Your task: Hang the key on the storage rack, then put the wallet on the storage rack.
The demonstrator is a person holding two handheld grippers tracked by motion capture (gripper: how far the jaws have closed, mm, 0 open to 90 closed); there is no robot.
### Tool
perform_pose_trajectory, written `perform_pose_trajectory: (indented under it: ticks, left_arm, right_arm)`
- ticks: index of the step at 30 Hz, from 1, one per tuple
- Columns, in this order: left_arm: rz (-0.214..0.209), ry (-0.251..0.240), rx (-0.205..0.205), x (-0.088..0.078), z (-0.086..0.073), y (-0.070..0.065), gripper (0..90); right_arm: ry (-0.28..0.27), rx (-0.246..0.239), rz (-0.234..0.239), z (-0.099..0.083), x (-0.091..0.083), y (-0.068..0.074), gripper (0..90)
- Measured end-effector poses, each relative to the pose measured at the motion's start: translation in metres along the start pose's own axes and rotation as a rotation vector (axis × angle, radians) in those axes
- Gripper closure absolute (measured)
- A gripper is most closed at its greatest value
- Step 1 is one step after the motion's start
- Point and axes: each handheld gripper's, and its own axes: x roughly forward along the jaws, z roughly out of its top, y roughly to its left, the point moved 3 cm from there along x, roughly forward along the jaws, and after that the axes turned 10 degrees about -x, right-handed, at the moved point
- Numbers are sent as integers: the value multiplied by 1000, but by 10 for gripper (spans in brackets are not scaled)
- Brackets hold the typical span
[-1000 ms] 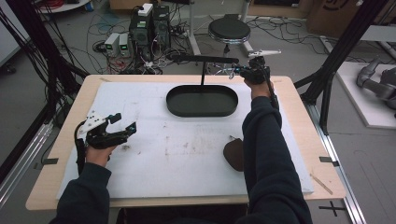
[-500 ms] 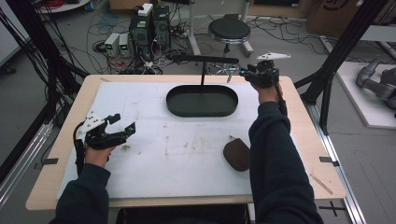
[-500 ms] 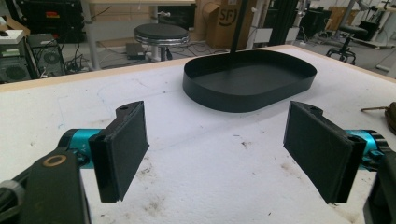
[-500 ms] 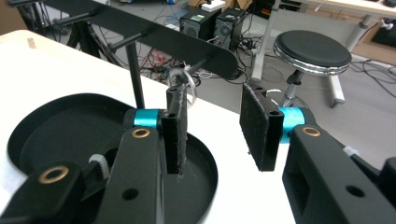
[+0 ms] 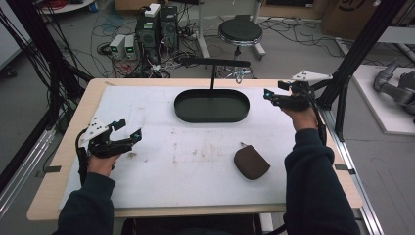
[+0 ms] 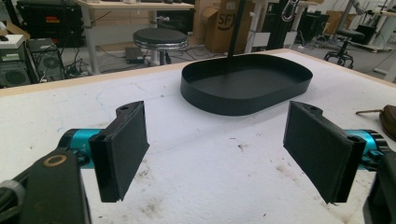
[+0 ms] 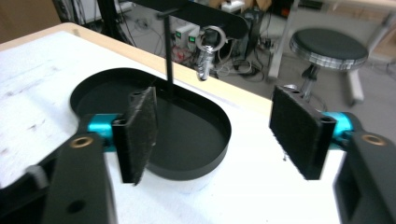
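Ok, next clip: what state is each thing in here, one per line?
Left gripper: open, holding nothing, low over the table's left side.
Right gripper: open, holding nothing, near the tray's right end.
Black tray: upright, empty.
Metal clip: hanging from the stand's bar.
Brown pouch: lying flat, untouched.

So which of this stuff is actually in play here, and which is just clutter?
Likely in play: black oval tray, its stand with hanging carabiner, brown pouch, left gripper, right gripper, both open.

Lying about: stool, computer boxes, floor cables.
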Motion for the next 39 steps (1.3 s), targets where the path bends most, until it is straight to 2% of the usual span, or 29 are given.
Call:
perform_pose_trajectory:
  ticks: [1,2,3,6,7,8,9,12,14,21,26,32,36,39]
  left_arm:
    - [0,0,0,0,0,0,216]
    - [4,-3,-3,0,0,0,216]
    - [4,-3,-3,0,0,0,216]
    - [5,-8,-2,-1,1,0,216]
    - [5,-8,-2,-2,1,0,216]
    - [6,-6,-2,-2,1,0,216]
    - [7,-7,-6,-1,1,-1,216]
    - [5,-5,-4,0,1,-2,216]
    - [4,-1,1,0,0,-2,216]
    - [3,4,-6,2,-1,-1,216]
    - [3,3,-4,2,-1,-2,216]
    - [-1,11,5,4,-2,-5,216]
    - [-2,16,11,4,-2,-7,216]
    - [0,15,12,4,-2,-8,216]
  right_arm:
    - [0,0,0,0,0,0,282]
    - [8,-14,2,-7,-9,10,259]
    - [2,-19,15,-11,-11,14,259]
    - [43,-39,30,-27,-14,30,258]
    - [43,-39,30,-27,-14,30,258]
    - [66,-50,44,-43,-13,42,233]
    - [73,-53,51,-48,-12,46,228]
    - [90,-47,73,-64,-12,59,216]
    - [82,-44,76,-71,-13,65,210]
    - [81,-42,86,-86,-20,83,208]
    - [100,-45,103,-94,-17,92,207]
    - [155,-85,158,-105,-6,108,207]
    - [176,-82,200,-108,-1,116,207]
    - [217,-92,241,-113,5,122,207]
